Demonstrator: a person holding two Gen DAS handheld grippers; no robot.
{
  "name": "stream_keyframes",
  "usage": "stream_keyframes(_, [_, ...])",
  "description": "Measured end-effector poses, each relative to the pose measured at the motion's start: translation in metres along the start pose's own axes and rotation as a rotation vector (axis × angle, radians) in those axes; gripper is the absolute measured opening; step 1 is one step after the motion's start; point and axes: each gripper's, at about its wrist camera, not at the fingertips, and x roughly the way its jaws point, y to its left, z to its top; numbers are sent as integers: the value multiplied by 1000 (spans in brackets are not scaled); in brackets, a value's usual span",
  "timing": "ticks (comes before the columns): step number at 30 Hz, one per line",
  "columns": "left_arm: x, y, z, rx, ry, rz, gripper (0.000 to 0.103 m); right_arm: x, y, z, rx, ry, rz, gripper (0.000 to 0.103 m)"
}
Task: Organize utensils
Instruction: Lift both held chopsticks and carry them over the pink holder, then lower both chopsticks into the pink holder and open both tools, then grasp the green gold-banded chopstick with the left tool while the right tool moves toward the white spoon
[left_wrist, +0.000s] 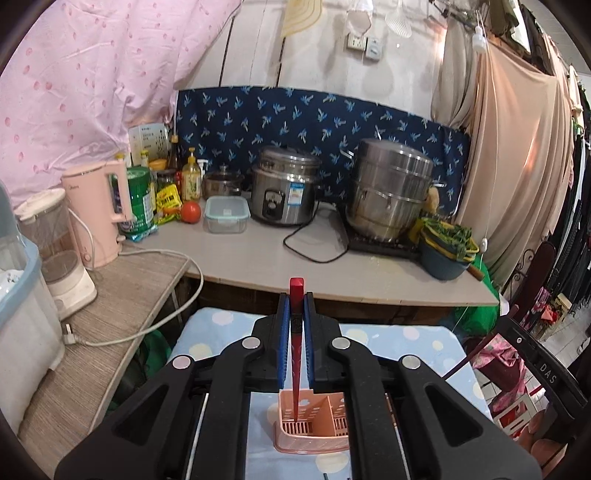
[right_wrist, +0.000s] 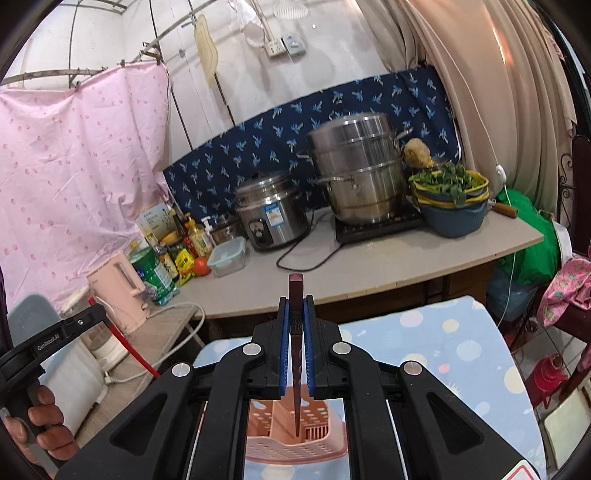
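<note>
Chopsticks hang upright, tips down: left tongs (left_wrist: 295, 295) are clamped on a red chopstick (left_wrist: 296, 350), right tongs (right_wrist: 296, 299) on a dark chopstick (right_wrist: 296, 354), each directly above the pink holder (left_wrist: 314, 428) on the dotted cloth (left_wrist: 406, 343).

In the left wrist view, the pink basket (left_wrist: 314, 424) shows only through the gap under the left gripper (left_wrist: 296, 306); its sides are hidden behind the black frame. The red chopstick (left_wrist: 296, 350) hides its tip inside the basket. In the right wrist view, the dark chopstick (right_wrist: 296, 354) ends in the basket too, and the basket's near rim is cut off by the frame. Labels on the bottles (left_wrist: 191, 179) are too small to read.
</note>
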Motion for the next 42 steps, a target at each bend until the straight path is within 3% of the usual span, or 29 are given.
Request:
stream_keyframes(6, [14, 6, -12, -26, 40, -4, 8, 20, -7, -19, -9, 46, -20, 10])
stream_keyframes(9, [13, 10, -15, -38, 38, 3, 11, 16, -9, -22, -15, 36, -42, 22])
stream_keyframes(13, [5, 13, -18, -55, 27, 18, 39, 7, -11, -22, -12, 20, -49, 33])
stream_keyframes(19, [-16, 12, -26, -37, 21, 31, 41, -17, -6, -26, -36, 8, -48, 37])
stream_keyframes(22, [-31, 12, -33, -31, 14, 38, 50, -34, 0, -32, -51, 7, -40, 42])
stream_keyframes(31, [-71, 6, -68, 9, 38, 33, 50, -81, 6, -71, -48, 53, -5, 44])
stream_keyframes(42, [-97, 12, -138, 24, 118, 48, 50, -120, -1, -141, -81, 135, -51, 45])
